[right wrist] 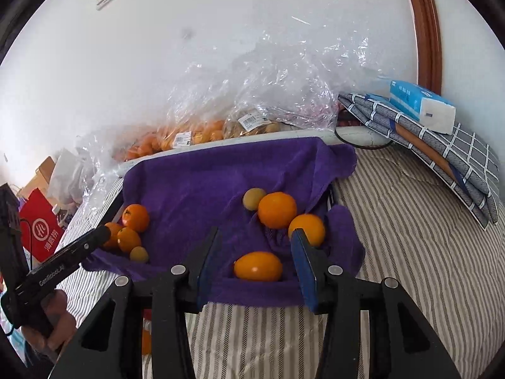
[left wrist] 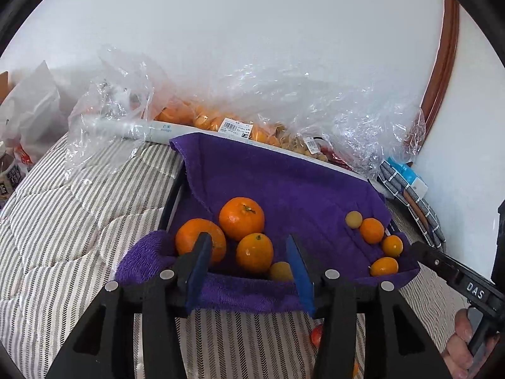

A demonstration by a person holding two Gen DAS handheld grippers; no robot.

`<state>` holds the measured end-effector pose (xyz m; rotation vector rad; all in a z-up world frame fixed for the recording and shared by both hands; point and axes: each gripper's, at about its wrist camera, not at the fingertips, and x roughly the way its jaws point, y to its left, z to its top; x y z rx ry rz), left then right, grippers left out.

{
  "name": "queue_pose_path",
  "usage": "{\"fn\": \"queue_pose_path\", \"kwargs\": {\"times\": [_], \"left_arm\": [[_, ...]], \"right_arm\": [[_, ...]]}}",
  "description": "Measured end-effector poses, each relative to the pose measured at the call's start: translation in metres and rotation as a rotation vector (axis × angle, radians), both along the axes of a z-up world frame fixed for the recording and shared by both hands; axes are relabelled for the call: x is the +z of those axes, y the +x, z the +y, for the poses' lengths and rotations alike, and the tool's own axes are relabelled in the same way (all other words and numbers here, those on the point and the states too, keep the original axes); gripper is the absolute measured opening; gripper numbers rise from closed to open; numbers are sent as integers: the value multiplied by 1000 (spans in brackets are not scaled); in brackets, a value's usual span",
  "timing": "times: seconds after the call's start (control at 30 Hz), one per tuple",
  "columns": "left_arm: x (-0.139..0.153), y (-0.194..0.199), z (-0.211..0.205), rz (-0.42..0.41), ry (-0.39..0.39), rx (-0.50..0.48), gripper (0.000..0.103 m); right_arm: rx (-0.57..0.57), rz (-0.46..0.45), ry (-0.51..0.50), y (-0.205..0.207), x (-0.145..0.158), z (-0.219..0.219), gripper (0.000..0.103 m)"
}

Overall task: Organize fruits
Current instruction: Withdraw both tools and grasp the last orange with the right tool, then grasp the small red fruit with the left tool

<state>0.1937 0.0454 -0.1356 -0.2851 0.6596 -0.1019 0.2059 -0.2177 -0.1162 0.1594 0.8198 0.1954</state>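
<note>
A purple towel point(left wrist: 277, 186) lines a tray on the bed. At its left lie three oranges point(left wrist: 241, 218) and a small brownish fruit point(left wrist: 280, 271). At its right lie several small orange fruits point(left wrist: 371, 230) and a pale round one point(left wrist: 353, 219). My left gripper point(left wrist: 249, 249) is open and empty above the tray's near edge, around the left group. My right gripper point(right wrist: 255, 246) is open and empty above the near edge, with an oval orange fruit point(right wrist: 258, 266) between its fingers. The right group point(right wrist: 277, 210) and left group point(right wrist: 135, 218) show in the right wrist view.
Clear plastic bags of oranges and other fruit point(left wrist: 221, 123) lie behind the tray against the white wall. Folded checked cloth with a blue tissue pack point(right wrist: 421, 107) sits at the right. A red bag point(right wrist: 41, 233) stands at the left. The bed has a striped cover point(left wrist: 69, 221). A small red fruit point(left wrist: 316, 334) lies near the tray's front.
</note>
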Motion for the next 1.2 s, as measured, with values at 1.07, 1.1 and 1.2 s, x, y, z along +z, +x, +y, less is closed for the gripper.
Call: {"fn": "queue_pose_path", "kwargs": {"times": [1.07, 1.1, 1.2], "left_arm": [[-20, -61, 37, 85, 49, -13, 59], [-20, -60, 33, 92, 43, -29, 59], [-20, -59, 20, 109, -13, -59, 59]], "right_arm": [[178, 95, -74, -88, -30, 75, 34], [166, 91, -72, -89, -29, 68, 34], [112, 69, -84, -93, -22, 42, 34]]}}
